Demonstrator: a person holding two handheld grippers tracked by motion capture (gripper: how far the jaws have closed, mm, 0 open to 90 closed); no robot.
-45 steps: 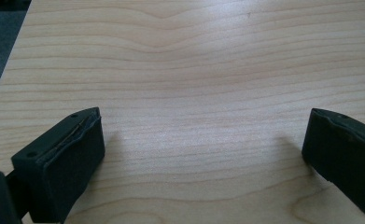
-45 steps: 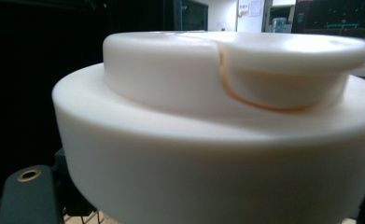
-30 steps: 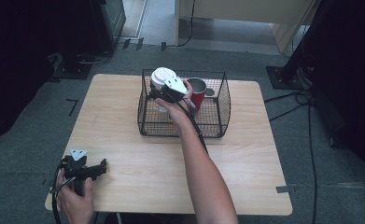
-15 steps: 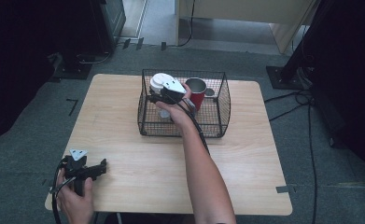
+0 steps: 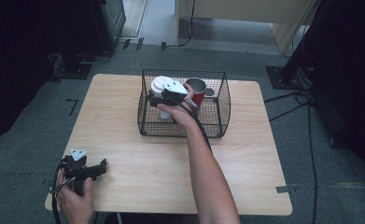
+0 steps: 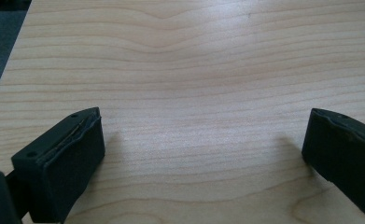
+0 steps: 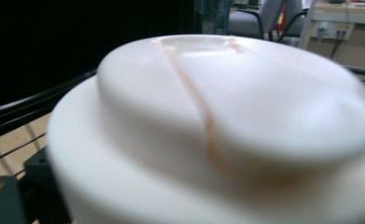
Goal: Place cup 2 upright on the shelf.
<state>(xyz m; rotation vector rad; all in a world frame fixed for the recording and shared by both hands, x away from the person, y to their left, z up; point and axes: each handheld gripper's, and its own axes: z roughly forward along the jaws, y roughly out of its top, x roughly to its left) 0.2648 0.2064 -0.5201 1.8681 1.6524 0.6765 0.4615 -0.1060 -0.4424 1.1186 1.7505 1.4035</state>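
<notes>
The right tongs (image 5: 156,101), jaws just opened around the upright white cup (image 5: 161,87) standing in the basket's (image 5: 185,133) left half, sit beside it, while the left tongs (image 5: 94,169) rest open, empty, on the desk (image 5: 138,158) well away.

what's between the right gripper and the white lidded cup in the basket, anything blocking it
Nothing visible. The right gripper is inside the wire basket, right against the white lidded cup. Its jaws have just been opening, with the cup between them. The red cup stands on the other side, out of the way.
</notes>
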